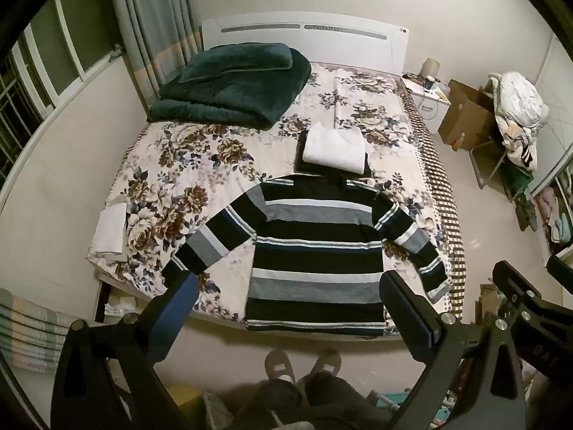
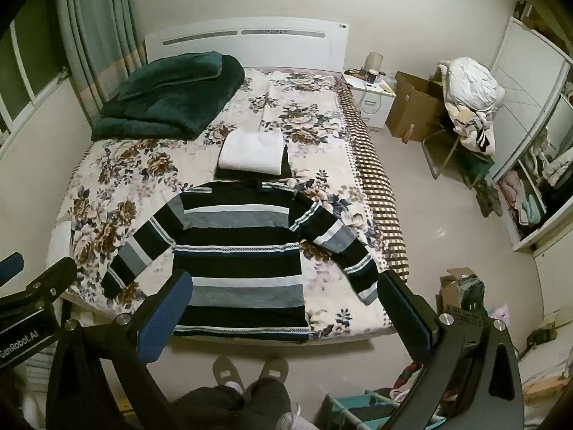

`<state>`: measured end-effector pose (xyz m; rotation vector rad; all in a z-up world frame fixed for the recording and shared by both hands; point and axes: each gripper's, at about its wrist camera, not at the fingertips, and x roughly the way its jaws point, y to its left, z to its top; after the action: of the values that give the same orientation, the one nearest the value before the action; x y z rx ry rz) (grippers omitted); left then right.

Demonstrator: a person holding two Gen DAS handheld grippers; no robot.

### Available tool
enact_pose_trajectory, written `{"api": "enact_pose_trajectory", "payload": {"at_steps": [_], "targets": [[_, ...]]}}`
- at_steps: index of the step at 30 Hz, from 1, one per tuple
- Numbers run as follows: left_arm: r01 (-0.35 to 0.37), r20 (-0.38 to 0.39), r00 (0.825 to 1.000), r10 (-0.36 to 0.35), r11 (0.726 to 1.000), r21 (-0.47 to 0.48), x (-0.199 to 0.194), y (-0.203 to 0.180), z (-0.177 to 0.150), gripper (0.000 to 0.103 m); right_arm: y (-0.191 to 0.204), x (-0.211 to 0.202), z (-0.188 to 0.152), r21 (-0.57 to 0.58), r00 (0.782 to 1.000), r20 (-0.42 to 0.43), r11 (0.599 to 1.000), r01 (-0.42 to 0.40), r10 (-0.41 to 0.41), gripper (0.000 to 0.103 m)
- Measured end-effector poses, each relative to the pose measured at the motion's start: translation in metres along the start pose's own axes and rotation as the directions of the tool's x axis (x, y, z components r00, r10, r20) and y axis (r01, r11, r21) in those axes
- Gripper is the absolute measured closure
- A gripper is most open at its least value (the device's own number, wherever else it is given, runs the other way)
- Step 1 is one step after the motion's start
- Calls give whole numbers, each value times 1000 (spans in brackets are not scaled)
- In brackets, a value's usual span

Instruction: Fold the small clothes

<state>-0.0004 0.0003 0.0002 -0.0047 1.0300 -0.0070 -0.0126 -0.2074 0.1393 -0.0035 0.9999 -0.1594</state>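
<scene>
A striped sweater (image 1: 315, 251) lies flat on the floral bedspread (image 1: 222, 150), near the foot edge of the bed. Its long axis runs from hem, nearest the cameras, to collar, pointing toward the white headboard (image 1: 304, 41). Both sleeves angle outward and down toward the foot corners. Just beyond the collar sits a folded white garment (image 1: 333, 148) on a dark one.

The left gripper (image 1: 286, 308) hangs above the foot of the bed, fingers spread wide, holding nothing. The right gripper (image 2: 283, 304) is likewise spread and empty. In the right wrist view, the left gripper's body reads "GenRobot.AI"; in the left wrist view, the right one shows "DAS".
</scene>
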Motion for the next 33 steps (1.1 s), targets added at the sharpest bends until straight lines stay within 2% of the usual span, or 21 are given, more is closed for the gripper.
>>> {"api": "enact_pose_trajectory", "payload": {"at_steps": [33], "targets": [[-7, 2, 1000, 7, 1000, 2, 0, 0, 0, 0, -1, -3, 3, 0, 1000, 11, 1000, -3, 3, 0]]}}
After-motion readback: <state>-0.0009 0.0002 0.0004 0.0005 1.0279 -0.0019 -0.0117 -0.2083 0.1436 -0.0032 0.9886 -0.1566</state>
